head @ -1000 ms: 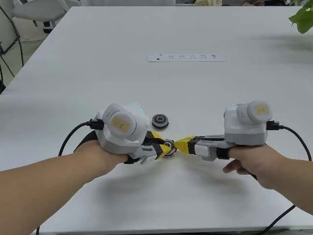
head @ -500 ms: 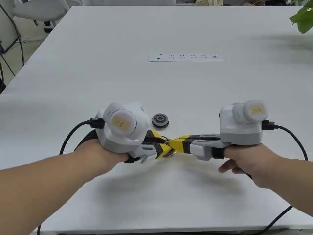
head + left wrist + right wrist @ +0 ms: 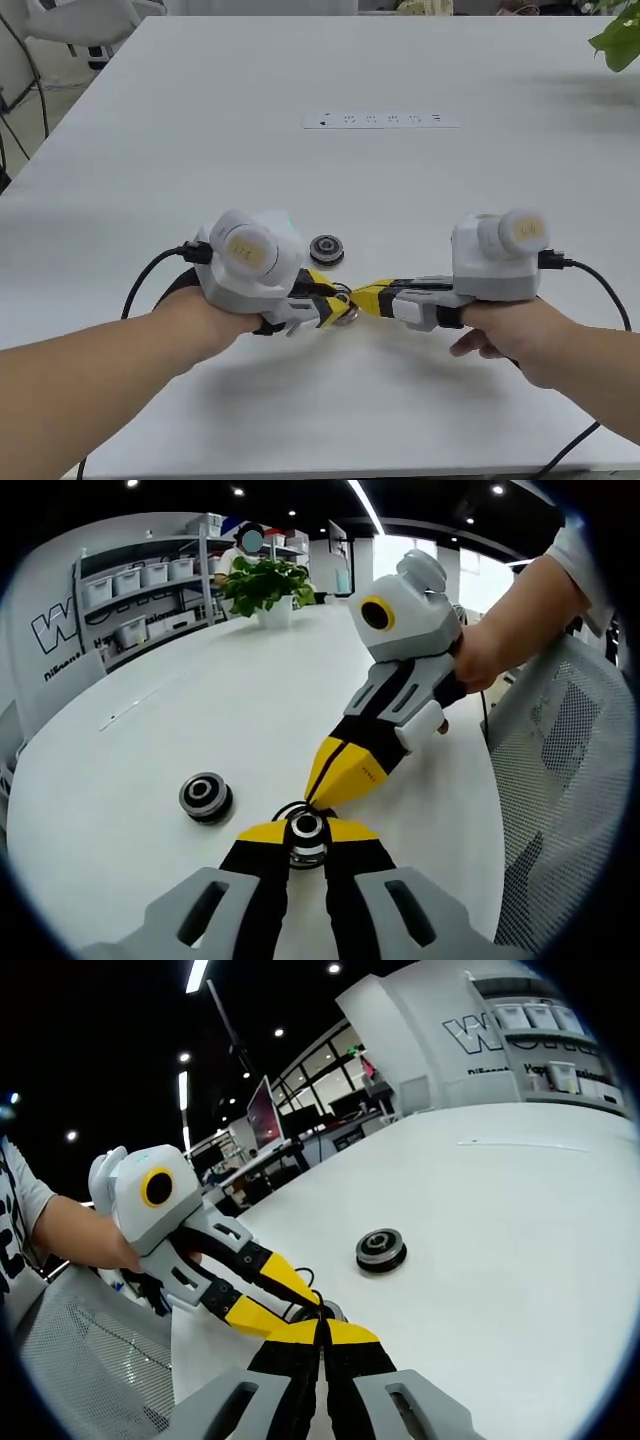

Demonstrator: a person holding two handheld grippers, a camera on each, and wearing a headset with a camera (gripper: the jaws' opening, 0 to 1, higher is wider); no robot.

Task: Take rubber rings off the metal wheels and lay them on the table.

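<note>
Two wheels: held wheel [image 3: 307, 836] in left gripper [image 3: 305, 826]; loose wheel [image 3: 327, 248] beside.

A white table [image 3: 300, 70] stands under ceiling strip lights [image 3: 366, 505], shelves [image 3: 130, 590] of bins against the wall [image 3: 55, 630].

This is an open-plan office or lab workroom. The left gripper [image 3: 305, 830] works over a long white table [image 3: 200, 120], with a power strip [image 3: 381, 119] well off to its left. Far ahead of it a plant [image 3: 265, 585] stands on the table, with shelves [image 3: 140, 590] of bins [image 3: 130, 580] and wall lettering [image 3: 55, 630] beyond. A mesh chair [image 3: 560, 780] is close on its right. Ahead and left of the right gripper [image 3: 320, 1325] are desks with monitors [image 3: 265, 1115], under ceiling lights [image 3: 190, 1085].
</note>
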